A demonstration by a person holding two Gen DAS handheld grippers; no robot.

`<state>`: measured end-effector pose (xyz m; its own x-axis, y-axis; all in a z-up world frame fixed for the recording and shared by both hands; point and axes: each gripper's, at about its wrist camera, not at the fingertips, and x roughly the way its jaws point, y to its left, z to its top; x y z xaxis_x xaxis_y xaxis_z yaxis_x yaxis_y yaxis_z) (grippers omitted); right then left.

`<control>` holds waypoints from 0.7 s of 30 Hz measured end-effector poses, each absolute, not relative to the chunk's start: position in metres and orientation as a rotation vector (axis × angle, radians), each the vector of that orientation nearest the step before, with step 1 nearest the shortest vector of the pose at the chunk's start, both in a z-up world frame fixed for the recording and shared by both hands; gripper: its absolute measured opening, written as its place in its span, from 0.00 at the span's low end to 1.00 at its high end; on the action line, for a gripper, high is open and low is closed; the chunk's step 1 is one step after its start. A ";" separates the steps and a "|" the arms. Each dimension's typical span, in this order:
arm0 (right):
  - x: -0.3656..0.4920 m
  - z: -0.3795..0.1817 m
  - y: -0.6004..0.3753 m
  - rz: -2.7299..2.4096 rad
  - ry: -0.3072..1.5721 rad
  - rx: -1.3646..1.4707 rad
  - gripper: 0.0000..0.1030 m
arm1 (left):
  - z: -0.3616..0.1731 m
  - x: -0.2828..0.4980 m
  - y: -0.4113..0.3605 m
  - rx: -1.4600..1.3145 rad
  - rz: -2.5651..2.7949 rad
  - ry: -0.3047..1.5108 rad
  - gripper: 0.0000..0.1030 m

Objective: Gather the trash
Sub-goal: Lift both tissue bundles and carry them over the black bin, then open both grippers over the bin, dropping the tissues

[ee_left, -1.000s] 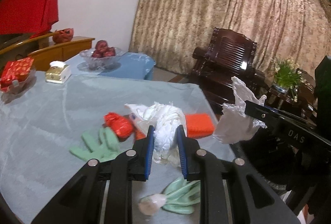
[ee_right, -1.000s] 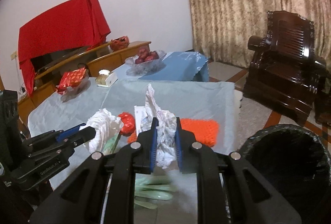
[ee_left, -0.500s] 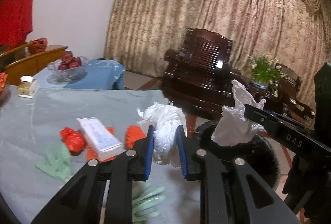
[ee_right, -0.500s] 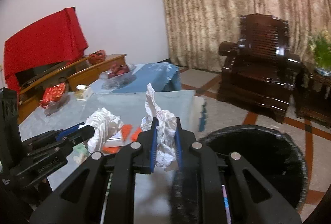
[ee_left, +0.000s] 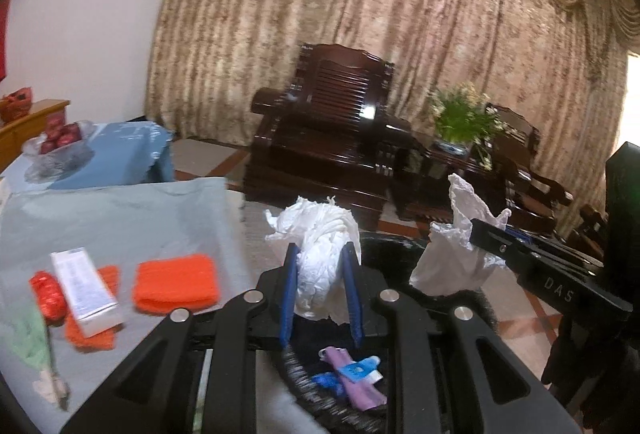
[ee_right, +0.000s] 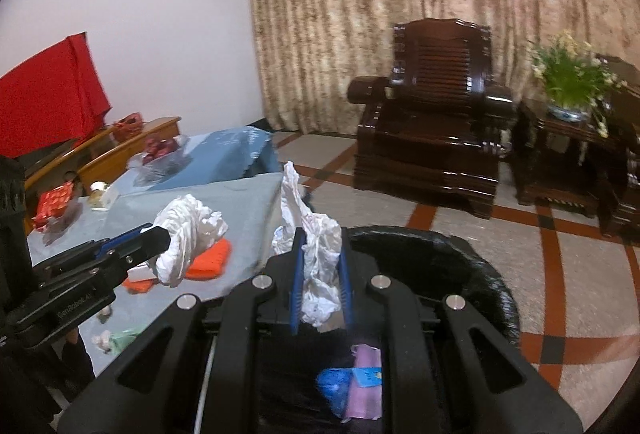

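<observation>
A: Starting at the lower left of the left wrist view, what is still lying on the table [ee_left: 120,209]?

B: A red wrapper [ee_left: 48,296], a white tube box [ee_left: 86,292] and an orange cloth [ee_left: 176,284] are sitting there, so in my judgement collecting is only partly done

A: And the grippers?

B: The left gripper [ee_left: 320,290] is clamping a crumpled white tissue [ee_left: 320,246] at centre frame, above the near rim of the black bin [ee_left: 320,400]. To its right, the right gripper [ee_right: 320,290] is pinching a second crumpled tissue [ee_right: 316,242] over the bin's mouth

A: Anything inside already?

B: A purple wrapper [ee_right: 366,384] and blue scrap [ee_right: 334,388] are lying at the bottom; both tissues are waiting for release
</observation>
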<state>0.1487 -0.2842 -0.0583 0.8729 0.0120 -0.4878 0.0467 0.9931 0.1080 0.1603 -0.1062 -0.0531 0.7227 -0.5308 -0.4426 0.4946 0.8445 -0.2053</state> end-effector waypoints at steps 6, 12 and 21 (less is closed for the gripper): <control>0.144 -0.077 -0.313 -0.084 0.543 0.131 0.14 | -0.063 0.173 -0.149 -0.044 -0.621 0.532 0.21; 0.141 -0.097 -0.332 -0.138 0.577 0.149 0.20 | -0.076 0.181 -0.174 -0.027 -0.659 0.559 0.25; 0.136 -0.111 -0.342 -0.225 0.590 0.153 0.85 | -0.079 0.181 -0.166 -0.038 -0.646 0.569 0.59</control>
